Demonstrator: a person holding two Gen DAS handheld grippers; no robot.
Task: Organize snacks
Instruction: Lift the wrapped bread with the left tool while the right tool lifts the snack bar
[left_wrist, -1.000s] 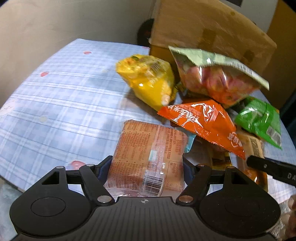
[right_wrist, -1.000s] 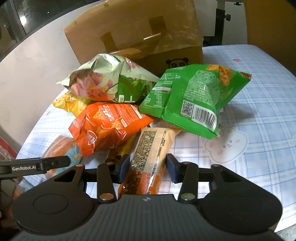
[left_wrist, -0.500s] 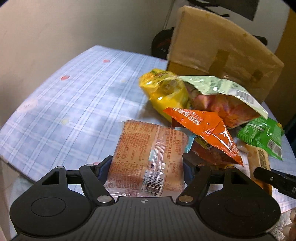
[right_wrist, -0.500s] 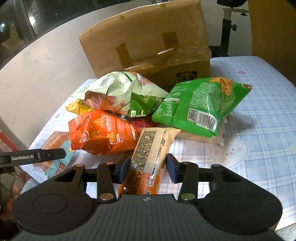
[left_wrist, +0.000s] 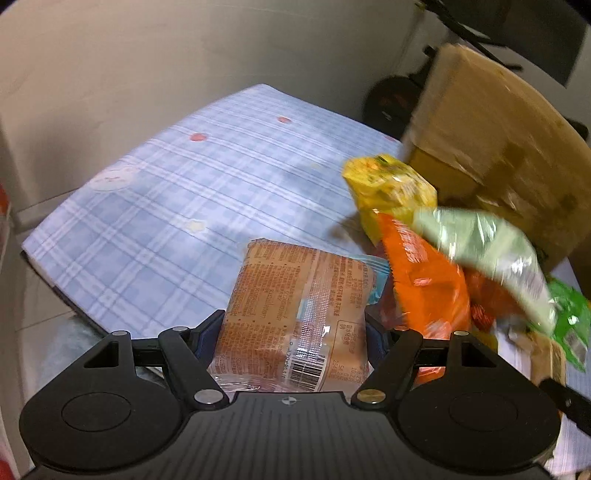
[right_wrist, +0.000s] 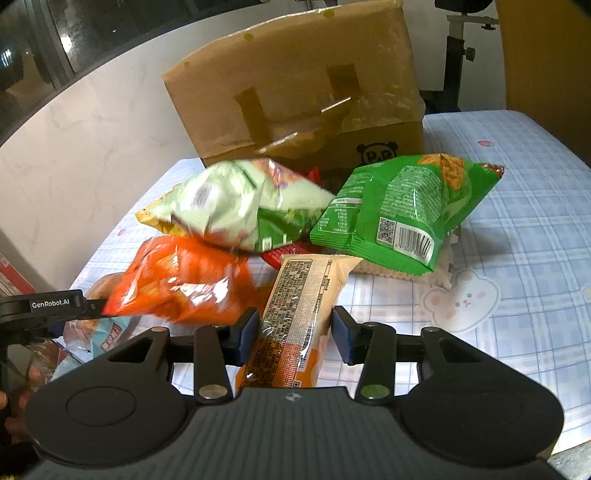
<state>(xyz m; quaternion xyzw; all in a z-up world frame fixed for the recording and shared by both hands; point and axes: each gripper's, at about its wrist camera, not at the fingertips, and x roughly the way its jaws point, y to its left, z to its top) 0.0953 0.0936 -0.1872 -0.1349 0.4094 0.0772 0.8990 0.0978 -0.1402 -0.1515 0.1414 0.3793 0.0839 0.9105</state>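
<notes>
My left gripper (left_wrist: 293, 328) is shut on a brown bread packet (left_wrist: 299, 314) and holds it above the blue checked tablecloth (left_wrist: 166, 206). My right gripper (right_wrist: 293, 330) is shut on a long beige and orange snack bar packet (right_wrist: 299, 306). A pile of snack bags lies ahead: an orange bag (right_wrist: 177, 280), a pale green bag (right_wrist: 236, 203), a green bag (right_wrist: 402, 214) and a yellow bag (left_wrist: 388, 188). The orange bag (left_wrist: 424, 280) and pale green bag (left_wrist: 484, 247) are blurred in the left wrist view.
A large cardboard box (right_wrist: 295, 99) stands behind the pile against the wall; it also shows in the left wrist view (left_wrist: 498, 144). The table's near left edge (left_wrist: 55, 288) drops to the floor. The left gripper's arm (right_wrist: 48, 306) shows at the right wrist view's left.
Both grippers have pulled back and up with their packets still held. The left view has swung left, showing more bare tablecloth. The orange and pale green bags have shifted in the pile.
</notes>
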